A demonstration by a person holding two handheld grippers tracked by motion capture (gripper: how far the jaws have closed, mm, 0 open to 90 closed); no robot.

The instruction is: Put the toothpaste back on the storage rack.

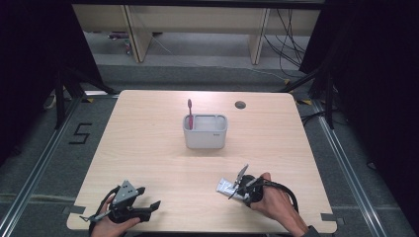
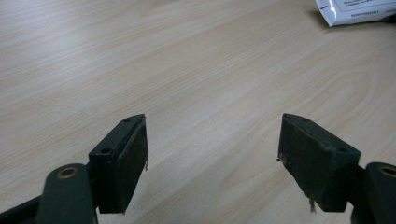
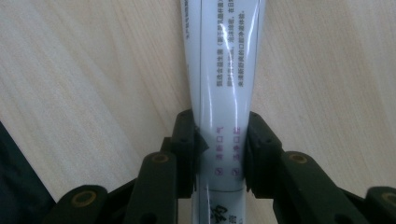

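A person is working at a pale wood counter (image 1: 148, 148) with a hand-held gripper in each hand. The right hand-held gripper (image 1: 239, 183) is pressing its two black jaws against the sides of a white toothpaste tube (image 3: 224, 74), which is lying flat on the counter near the front right edge. The left hand-held gripper (image 1: 148, 197) is resting at the front left, well apart from the tube, its jaws standing wide with nothing between them.

A grey organiser caddy (image 1: 205, 131) is sitting in the middle of the counter, and a pink toothbrush (image 1: 189, 113) is already standing upright in its left compartment. Judging from that, the job is looking about half done: the brush is stowed, while the tube is being gripped but not yet lifted, and carrying it to the caddy is what is remaining.

The tube is carrying rows of small Chinese print in dark lettering, plus purple characters with ticked boxes near the jaws; no brand name is proving legible.
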